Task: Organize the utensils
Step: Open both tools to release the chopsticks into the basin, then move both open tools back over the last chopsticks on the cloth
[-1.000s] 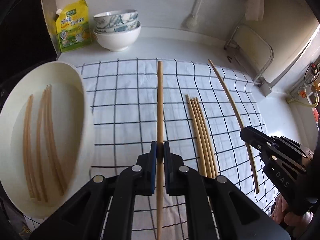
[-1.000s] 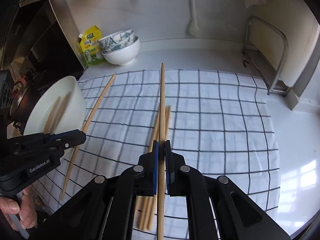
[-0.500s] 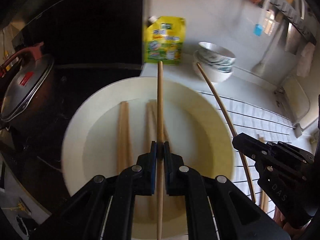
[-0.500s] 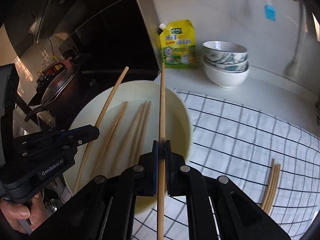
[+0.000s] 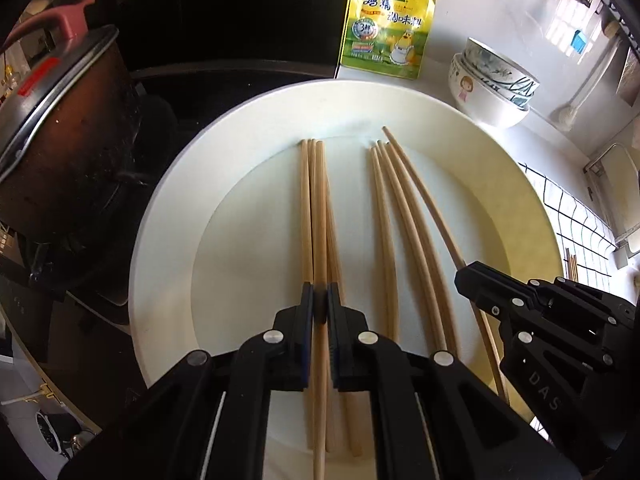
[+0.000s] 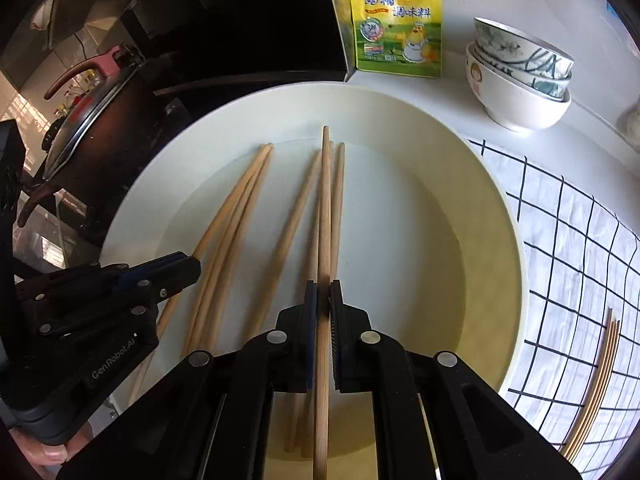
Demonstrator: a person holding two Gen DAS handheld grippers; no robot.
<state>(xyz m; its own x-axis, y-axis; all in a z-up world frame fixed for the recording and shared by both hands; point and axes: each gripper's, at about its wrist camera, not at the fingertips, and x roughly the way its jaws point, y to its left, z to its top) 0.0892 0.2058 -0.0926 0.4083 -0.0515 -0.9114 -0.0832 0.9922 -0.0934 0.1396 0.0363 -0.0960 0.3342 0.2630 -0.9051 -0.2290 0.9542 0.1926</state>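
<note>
Both grippers hang low over a large white plate [image 5: 180, 184] [image 6: 500, 208]. My left gripper [image 5: 320, 304] is shut on a wooden chopstick [image 5: 319, 200] that points away from me, just over several chopsticks [image 5: 384, 208] lying in the plate. My right gripper [image 6: 324, 296] is shut on another chopstick [image 6: 326, 200], also lengthwise over the plate. In the left wrist view the right gripper [image 5: 460, 276] comes in from the right with its chopstick [image 5: 423, 196]. The left gripper [image 6: 194, 266] shows at the left of the right wrist view. A few chopsticks [image 6: 600, 372] lie on the checked cloth [image 6: 580, 260].
A yellow seasoning pouch [image 5: 388, 28] leans on the wall behind the plate, with stacked bowls [image 5: 492, 88] to its right. A lidded pot [image 5: 60, 120] sits on the dark stove left of the plate. A hand [image 6: 48, 452] holds the left gripper.
Both grippers carried their chopsticks leftwards from above the checked cloth to above the plate and came down closer to it. Their jaws stayed shut on the chopsticks.
</note>
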